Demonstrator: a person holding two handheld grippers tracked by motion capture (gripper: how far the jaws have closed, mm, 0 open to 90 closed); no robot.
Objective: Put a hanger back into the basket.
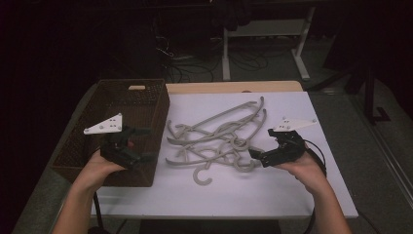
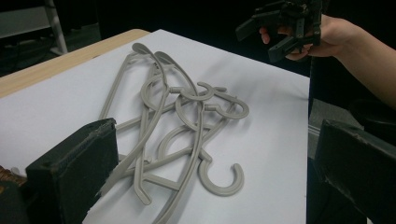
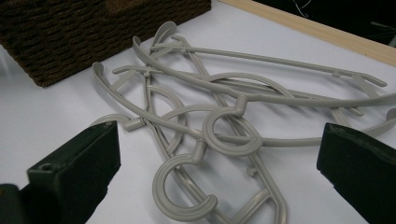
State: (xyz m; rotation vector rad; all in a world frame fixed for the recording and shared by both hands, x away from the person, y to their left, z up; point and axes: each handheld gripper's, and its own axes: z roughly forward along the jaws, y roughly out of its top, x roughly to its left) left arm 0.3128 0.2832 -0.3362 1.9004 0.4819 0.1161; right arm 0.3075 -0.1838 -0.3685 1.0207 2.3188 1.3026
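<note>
- The grey plastic hangers (image 1: pixel 219 139) lie tangled in a pile on the white table (image 1: pixel 272 190), just right of the brown wicker basket (image 1: pixel 117 105).
- The left gripper (image 1: pixel 146 144) hovers over the basket's right wall, jaws spread and empty, the pile to its right.
- The right gripper (image 1: pixel 255 155) sits at the pile's right edge, jaws apart, hooks lying just ahead between them, nothing grasped.

Brown woven basket (image 1: pixel 146 105) at left edge of counter (image 1: pixel 272 190), cut-out handle in its far wall. Counter white-topped, bare wood strip (image 1: pixel 234 87) along far side. Beyond: white desk legs (image 1: pixel 226 53), tangled cables (image 1: pixel 190 66) on dark floor
</note>
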